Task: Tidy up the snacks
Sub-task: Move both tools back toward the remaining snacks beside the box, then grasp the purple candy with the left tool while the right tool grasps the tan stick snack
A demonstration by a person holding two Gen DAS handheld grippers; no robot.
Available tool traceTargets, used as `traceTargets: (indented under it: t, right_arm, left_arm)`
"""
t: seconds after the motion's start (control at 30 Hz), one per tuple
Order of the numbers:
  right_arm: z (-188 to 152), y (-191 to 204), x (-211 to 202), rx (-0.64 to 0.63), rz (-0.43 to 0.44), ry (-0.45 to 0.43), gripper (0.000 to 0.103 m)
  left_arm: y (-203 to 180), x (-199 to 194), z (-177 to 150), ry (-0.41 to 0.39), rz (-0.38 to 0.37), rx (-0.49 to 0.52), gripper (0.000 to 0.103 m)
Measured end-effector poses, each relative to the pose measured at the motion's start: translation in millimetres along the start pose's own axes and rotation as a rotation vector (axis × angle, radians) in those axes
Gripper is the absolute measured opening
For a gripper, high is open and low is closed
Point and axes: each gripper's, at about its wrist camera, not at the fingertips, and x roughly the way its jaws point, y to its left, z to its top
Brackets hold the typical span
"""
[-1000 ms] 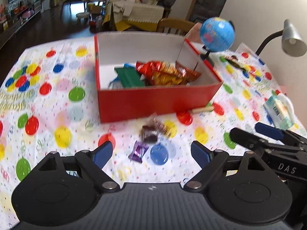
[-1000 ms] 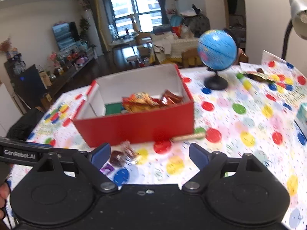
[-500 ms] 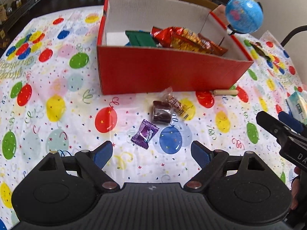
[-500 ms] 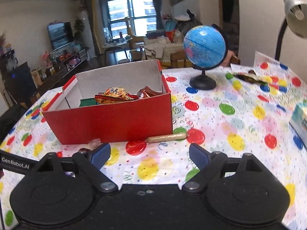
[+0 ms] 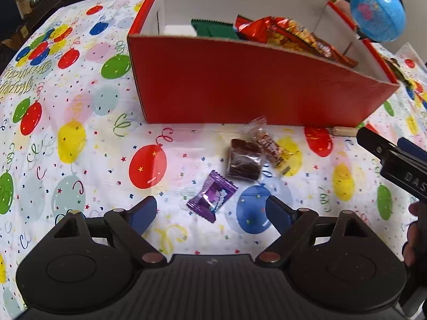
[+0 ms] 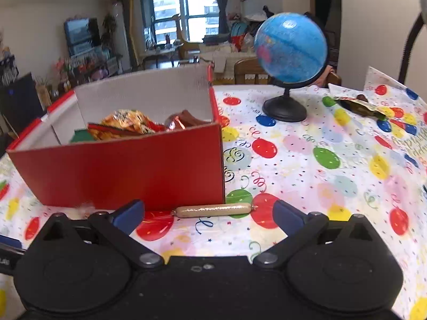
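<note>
A red box [image 5: 253, 80] holds several snack packets, among them an orange bag [image 5: 291, 33] and a green pack [image 5: 213, 29]. On the cloth before it lie a purple candy [image 5: 212, 200], a brown cake in clear wrap [image 5: 244, 161] and a small yellow-ended bar [image 5: 272, 149]. My left gripper [image 5: 210, 214] is open, just above the purple candy. My right gripper [image 6: 208, 213] is open, with a tan sausage stick [image 6: 213, 210] lying between its fingertips in front of the red box [image 6: 133, 165]. The right gripper also shows in the left wrist view [image 5: 395, 160].
A blue globe [image 6: 289, 58] on a black stand is behind and right of the box. A dark wrapper [image 6: 360, 105] lies at the far right on the balloon-print tablecloth [image 6: 320, 160]. A lamp stem [image 6: 411, 48] rises at the right edge.
Both grippers have moved forward and down toward the table. The left one has closed in on the purple candy, the right one on the sausage stick. Both stayed open.
</note>
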Motion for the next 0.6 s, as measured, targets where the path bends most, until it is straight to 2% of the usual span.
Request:
traceTargets:
  t: [0.13, 0.47, 0.6]
  right_arm:
    - [-2, 3, 20, -0.042, 0.01, 0.039, 0.103]
    - [-1, 6, 55, -0.046, -0.049, 0.13, 0.103]
    - [-3, 9, 54, -0.051, -0.055, 0.128, 0.101]
  left_arm:
    - [3, 7, -1, 0.006, 0.017, -0.01, 0.089]
    - [-1, 10, 0, -0.023, 0.04, 0.022, 0.089]
    - [-2, 10, 0, -0.031, 0.046, 0.028, 0.089]
